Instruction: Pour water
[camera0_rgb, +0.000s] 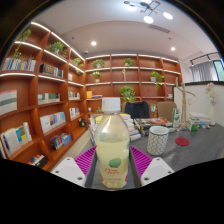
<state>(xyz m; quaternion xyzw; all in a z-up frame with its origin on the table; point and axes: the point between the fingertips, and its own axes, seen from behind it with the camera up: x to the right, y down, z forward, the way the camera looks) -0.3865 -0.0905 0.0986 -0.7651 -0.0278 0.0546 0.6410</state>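
One pale-yellow drink bottle (112, 148), white-capped with a green label, is being clamped upright between both gripper (112, 165) pads.

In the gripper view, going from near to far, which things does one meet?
Claw with the bottle between its fingers → white patterned cup → potted plant → wooden shelves on the far wall.

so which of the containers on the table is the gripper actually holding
The clear plastic bottle with the green label: it sits between the hand-held gripper fingers, which press on it. The white perforated cup stands apart, beyond them on the table.
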